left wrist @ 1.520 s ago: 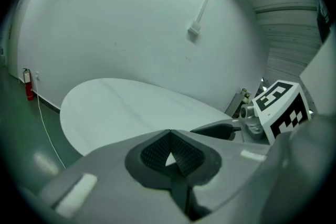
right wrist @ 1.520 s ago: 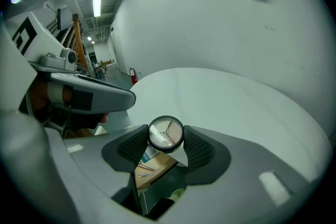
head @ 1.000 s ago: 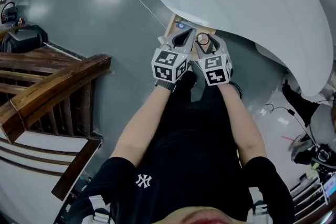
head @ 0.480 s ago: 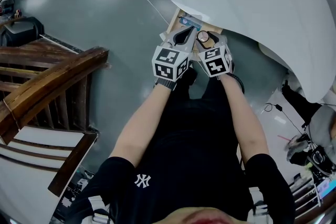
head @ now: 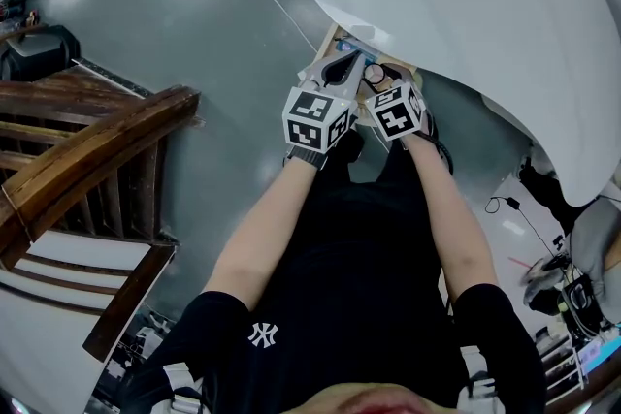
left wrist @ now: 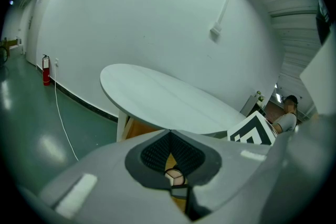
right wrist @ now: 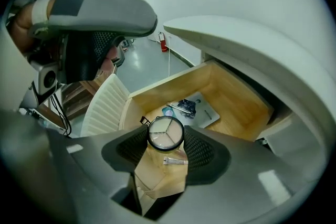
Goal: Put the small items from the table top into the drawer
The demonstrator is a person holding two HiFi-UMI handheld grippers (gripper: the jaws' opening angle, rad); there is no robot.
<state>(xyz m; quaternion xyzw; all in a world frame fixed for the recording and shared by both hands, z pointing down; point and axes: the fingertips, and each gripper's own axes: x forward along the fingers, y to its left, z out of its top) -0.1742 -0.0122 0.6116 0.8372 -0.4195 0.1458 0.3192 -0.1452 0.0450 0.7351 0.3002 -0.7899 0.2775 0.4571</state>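
wooden drawer (right wrist: 236, 97) sits below; right gripper (right wrist: 165, 138) pinches round compact (right wrist: 165, 132) by its rim, which may slip; left gripper (left wrist: 170, 132) closed, empty

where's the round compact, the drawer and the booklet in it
round compact (right wrist: 165, 132), right gripper view, centre of its lid
drawer (right wrist: 237, 112), right gripper view, bare wooden floor
booklet (right wrist: 208, 113), right gripper view, pale cover

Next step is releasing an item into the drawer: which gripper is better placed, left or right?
Right. The right gripper has its fingers clamped on the round compact, over the open drawer. The left gripper has its fingers together with nothing between them.
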